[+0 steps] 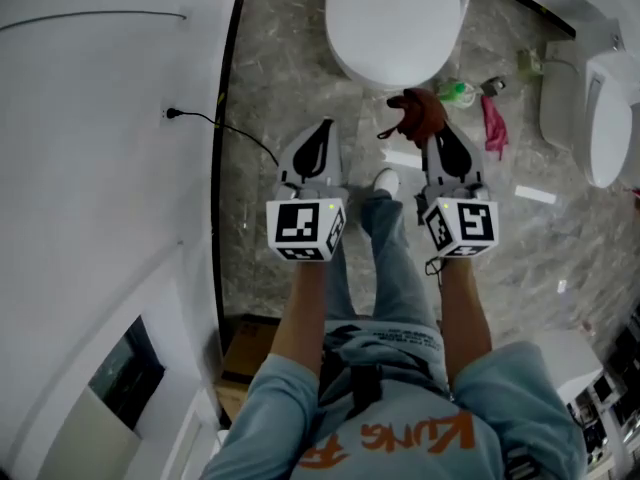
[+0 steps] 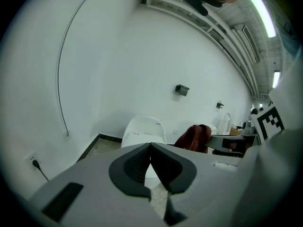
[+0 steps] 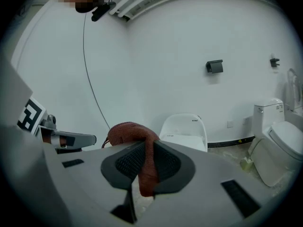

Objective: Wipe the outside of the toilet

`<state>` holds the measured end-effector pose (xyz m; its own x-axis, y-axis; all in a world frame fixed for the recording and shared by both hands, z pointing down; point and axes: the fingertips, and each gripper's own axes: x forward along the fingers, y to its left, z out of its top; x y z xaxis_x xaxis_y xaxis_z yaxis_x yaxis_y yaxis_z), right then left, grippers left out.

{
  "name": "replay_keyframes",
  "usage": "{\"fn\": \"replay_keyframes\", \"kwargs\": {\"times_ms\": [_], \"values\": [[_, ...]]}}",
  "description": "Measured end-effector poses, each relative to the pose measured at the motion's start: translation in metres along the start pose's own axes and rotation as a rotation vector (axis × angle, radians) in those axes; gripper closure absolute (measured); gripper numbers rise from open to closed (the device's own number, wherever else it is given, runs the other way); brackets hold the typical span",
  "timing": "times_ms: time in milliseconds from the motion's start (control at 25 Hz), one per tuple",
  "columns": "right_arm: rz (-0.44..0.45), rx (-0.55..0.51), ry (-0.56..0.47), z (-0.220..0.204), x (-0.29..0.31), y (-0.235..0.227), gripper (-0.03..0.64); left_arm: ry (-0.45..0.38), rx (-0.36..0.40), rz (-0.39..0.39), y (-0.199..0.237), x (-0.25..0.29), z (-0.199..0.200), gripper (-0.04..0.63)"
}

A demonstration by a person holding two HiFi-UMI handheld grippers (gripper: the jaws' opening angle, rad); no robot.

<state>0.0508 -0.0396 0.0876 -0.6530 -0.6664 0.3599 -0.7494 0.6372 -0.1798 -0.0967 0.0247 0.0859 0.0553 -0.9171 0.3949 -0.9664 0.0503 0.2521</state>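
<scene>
Closest to me, low in the centre of the head view, are both claws. The left gripper (image 1: pixel 322 133) has its pads pressed together at the tips with nothing between them; its own view shows only floor and porcelain through the slot behind the tips. The right gripper (image 1: pixel 437 136) is clamped on a rust-red rag (image 1: pixel 420 113). In the right gripper view, a fold of it runs down between the two dark pads and the rest humps over the left one.

I judge the rag soft, light and floppy, so it will drape and bunch and won't hold a flat face. The pinch is on a narrow fold near the middle, so the loose bulk ahead of the tips should do the wiping. For a wider pass I would want more cloth past the jaws. It looks dry from here, though I can't be sure, and its surface is a coarse knit or terry.

Just beyond the claws is grey marbled floor (image 1: pixel 280 88), with my shoe (image 1: pixel 386 180) between them. The toilet (image 1: pixel 395 18) sits at the top centre of the head view, near the rag but apart from it. It is a smooth, glossy white oval with the lid down, hard and slick I expect, and no dirt shows at this range.

To its right lie a green bottle (image 1: pixel 458 92) and a pink cloth (image 1: pixel 494 123). A second toilet (image 1: pixel 605 118) stands at the right edge.
</scene>
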Motion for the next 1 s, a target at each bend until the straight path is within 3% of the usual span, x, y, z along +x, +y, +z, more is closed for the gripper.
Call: {"fn": "replay_keyframes", "kwargs": {"times_ms": [520, 1000], "values": [[-0.058, 0.005, 0.015, -0.154, 0.068, 0.045, 0.563, 0.075, 0.003, -0.085, 0.073, 0.061, -0.145, 0.601], [-0.03, 0.002, 0.007, -0.224, 0.141, 0.073, 0.563, 0.098, 0.024, -0.133, 0.121, 0.09, -0.199, 0.601]]}}
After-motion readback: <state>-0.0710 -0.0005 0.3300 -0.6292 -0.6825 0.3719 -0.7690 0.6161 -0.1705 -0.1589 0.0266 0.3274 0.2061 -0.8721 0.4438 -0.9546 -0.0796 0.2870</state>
